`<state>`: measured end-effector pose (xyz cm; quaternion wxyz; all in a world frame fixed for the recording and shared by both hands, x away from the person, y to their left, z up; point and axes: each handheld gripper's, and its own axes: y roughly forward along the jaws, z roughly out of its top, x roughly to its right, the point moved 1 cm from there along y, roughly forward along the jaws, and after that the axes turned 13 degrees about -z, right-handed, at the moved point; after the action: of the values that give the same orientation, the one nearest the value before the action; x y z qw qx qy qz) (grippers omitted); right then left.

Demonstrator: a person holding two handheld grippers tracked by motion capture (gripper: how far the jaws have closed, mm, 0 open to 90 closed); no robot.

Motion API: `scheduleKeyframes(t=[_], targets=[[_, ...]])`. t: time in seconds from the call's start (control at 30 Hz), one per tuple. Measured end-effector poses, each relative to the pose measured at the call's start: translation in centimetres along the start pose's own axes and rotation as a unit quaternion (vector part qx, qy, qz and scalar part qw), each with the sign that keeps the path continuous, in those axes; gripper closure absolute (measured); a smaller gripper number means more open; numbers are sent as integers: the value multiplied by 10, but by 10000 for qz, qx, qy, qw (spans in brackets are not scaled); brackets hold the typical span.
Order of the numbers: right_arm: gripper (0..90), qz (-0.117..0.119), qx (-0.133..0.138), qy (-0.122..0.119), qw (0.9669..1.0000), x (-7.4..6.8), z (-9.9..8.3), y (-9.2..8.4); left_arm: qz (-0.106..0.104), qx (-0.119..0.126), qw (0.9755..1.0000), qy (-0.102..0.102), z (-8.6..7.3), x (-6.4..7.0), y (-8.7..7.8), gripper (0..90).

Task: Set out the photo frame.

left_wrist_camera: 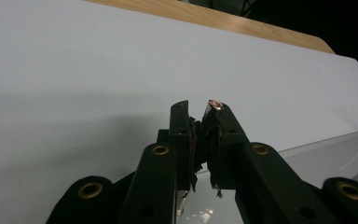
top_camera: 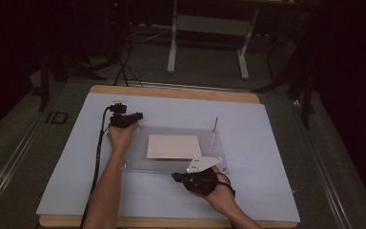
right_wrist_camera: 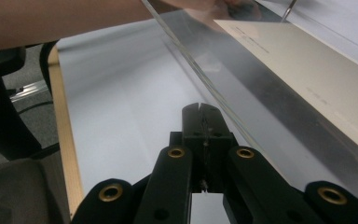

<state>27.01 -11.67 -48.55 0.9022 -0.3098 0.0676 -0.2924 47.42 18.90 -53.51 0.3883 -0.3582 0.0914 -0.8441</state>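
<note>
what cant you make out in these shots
- Left gripper: something small and metallic sits at its jaw tips in the left gripper view; too small to name.
- Print on the white sheet: blurred in the right gripper view, too small in the high view.
- Clear plate: its edges fade against the table cover.

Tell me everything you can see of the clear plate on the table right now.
The clear plate looks like a flat rectangular acrylic sheet lying on the pale blue table cover. A thin metal post rises at its far right corner. A cream card lies flat at its middle. The left hand-held gripper is at its far left corner.
</note>
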Motion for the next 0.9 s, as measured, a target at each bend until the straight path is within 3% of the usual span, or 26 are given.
scheduleKeyframes(t=[0.5, 0.9], targets=[[900, -320, -2, 31, 9995, -1, -8, 7, -42, 4, 10000, -28, 0, -1, 0, 809], [900, -403, 115, 117, 9991, -2, -10, 7, -133, -43, 9999, -72, 1, -3, 0, 806]])
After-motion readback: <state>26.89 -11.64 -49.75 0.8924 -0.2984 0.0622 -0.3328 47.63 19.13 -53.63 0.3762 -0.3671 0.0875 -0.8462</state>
